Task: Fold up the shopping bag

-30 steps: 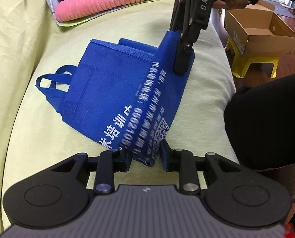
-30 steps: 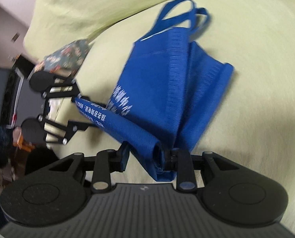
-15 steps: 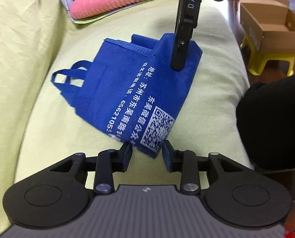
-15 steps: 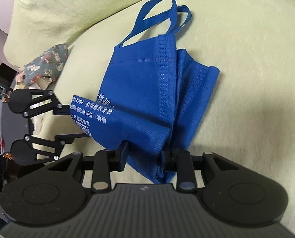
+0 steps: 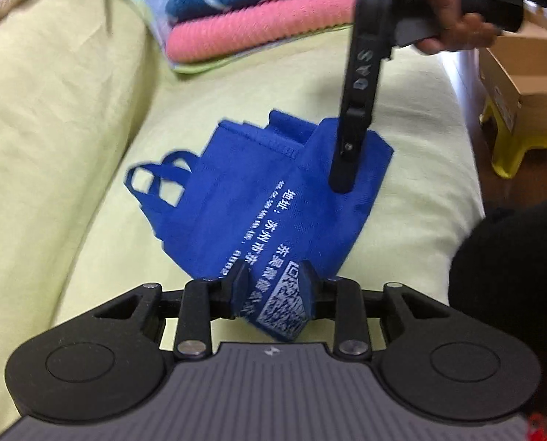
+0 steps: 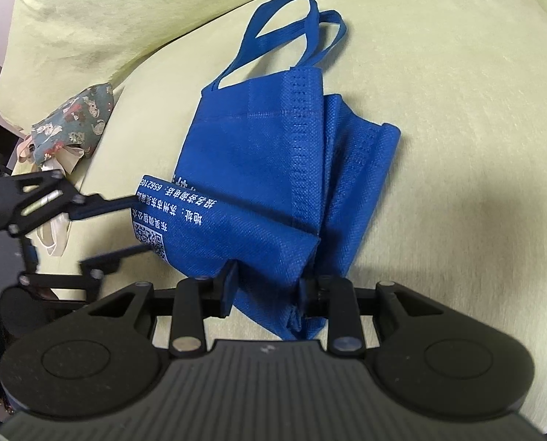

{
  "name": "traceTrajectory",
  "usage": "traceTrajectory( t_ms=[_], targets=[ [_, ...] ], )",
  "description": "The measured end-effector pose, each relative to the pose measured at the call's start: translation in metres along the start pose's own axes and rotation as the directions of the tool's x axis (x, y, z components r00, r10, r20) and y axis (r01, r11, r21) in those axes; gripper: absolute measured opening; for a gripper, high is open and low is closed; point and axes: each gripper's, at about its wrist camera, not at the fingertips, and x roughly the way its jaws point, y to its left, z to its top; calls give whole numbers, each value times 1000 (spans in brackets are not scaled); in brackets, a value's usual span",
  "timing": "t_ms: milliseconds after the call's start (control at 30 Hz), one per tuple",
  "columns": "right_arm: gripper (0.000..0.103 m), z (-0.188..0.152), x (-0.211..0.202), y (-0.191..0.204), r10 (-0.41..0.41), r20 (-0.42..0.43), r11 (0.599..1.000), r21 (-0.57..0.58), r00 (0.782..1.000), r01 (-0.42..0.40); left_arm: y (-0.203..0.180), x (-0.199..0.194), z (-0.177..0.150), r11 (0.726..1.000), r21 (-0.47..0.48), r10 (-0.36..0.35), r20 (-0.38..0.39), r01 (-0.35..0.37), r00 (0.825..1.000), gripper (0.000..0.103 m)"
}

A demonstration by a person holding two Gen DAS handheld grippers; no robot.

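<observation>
A blue non-woven shopping bag [image 5: 273, 198] with white print lies on the pale yellow-green sofa seat, its bottom part folded over toward the handles [image 5: 155, 180]. My left gripper [image 5: 273, 288] has its jaws around the folded corner with the QR code, with a wide gap. My right gripper [image 6: 266, 286] has its jaws around the other folded corner of the bag [image 6: 266, 191] and shows in the left wrist view [image 5: 343, 180] standing on the bag's far corner. The handles [image 6: 295, 25] point toward the backrest.
The sofa backrest [image 5: 42, 110] rises at the left. Folded pink and blue towels [image 5: 258, 25] lie at the far end of the seat. A cardboard box [image 5: 523, 81] sits on a yellow stool [image 5: 512, 154] beyond the sofa edge. A patterned cloth pouch [image 6: 71, 121] lies beside the seat.
Both grippers have carried the bag's bottom edge over toward the handles and down, so the fold now lies flatter. Both jaws have opened wider.
</observation>
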Motion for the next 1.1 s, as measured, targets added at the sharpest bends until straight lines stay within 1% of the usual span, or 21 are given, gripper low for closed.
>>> traceTrajectory(
  t_ms=[100, 200, 300, 333, 367, 400, 433, 467, 533, 600, 633, 667, 733, 767, 800, 833, 900, 933, 967, 1033, 1100],
  targets=[
    [26, -2, 0, 1, -13, 20, 1000, 5, 1000, 13, 6, 8, -5, 997, -70, -15, 5, 16, 1000, 37],
    [26, -9, -2, 3, -24, 68, 1000, -1, 997, 24, 16, 12, -10, 988, -151, -41, 11, 42, 999, 37],
    [28, -20, -5, 9, -51, 143, 999, 5, 988, 50, 17, 14, -10, 985, -166, -44, 6, 44, 999, 36],
    [31, -24, -6, 11, -63, 172, 998, 6, 983, 62, 18, 15, -10, 985, -168, -46, 3, 46, 999, 36],
    [37, -29, -7, 14, -79, 201, 997, 12, 976, 78, 19, 16, -9, 984, -169, -48, 0, 48, 999, 36],
    [47, -35, -9, 17, -116, 227, 993, 31, 967, 112, 20, 16, -8, 984, -169, -50, -3, 49, 999, 36],
    [58, -41, -12, 21, -174, 257, 985, 48, 951, 168, 19, 16, -8, 985, -166, -52, -5, 50, 999, 36],
    [63, -46, -15, 26, -228, 286, 973, 55, 931, 222, 19, 16, -7, 986, -161, -53, -7, 51, 999, 35],
    [61, -58, -24, 37, -322, 347, 944, 42, 881, 329, 18, 15, -7, 986, -154, -60, -7, 58, 998, 30],
    [54, -66, -34, 53, -363, 421, 915, -9, 831, 404, 16, 13, -7, 987, -147, -59, -8, 57, 998, 30],
    [47, -70, -37, 64, -364, 462, 897, -59, 809, 438, 16, 13, -7, 988, -147, -59, -10, 57, 998, 30],
    [37, -73, -39, 74, -355, 494, 880, -110, 794, 462, 16, 13, -7, 987, -147, -60, -12, 57, 998, 30],
    [24, -75, -35, 91, -340, 527, 834, -215, 779, 509, 15, 13, -6, 988, -146, -58, -17, 55, 998, 30],
    [19, -75, -30, 95, -335, 524, 819, -249, 783, 517, 15, 13, -5, 988, -145, -56, -20, 53, 998, 30],
    [17, -74, -24, 98, -331, 519, 805, -281, 788, 523, 14, 13, -5, 988, -145, -54, -22, 51, 998, 30],
    [17, -72, -18, 97, -340, 500, 800, -292, 796, 525, 14, 13, -5, 988, -145, -53, -24, 48, 998, 30],
    [17, -72, -8, 92, -364, 469, 798, -289, 805, 529, 14, 12, -5, 987, -152, -50, -26, 45, 998, 30],
    [17, -72, -5, 88, -374, 452, 799, -287, 810, 529, 14, 13, -5, 987, -155, -48, -27, 43, 998, 30],
    [17, -74, -3, 84, -370, 453, 804, -281, 811, 524, 14, 13, -4, 987, -156, -48, -28, 43, 998, 30],
    [18, -77, -4, 78, -355, 454, 823, -262, 817, 503, 15, 14, -4, 987, -156, -48, -30, 43, 998, 30],
    [20, -74, -7, 72, -342, 436, 846, -242, 832, 475, 15, 14, -4, 987, -155, -48, -32, 42, 998, 30]
  ],
)
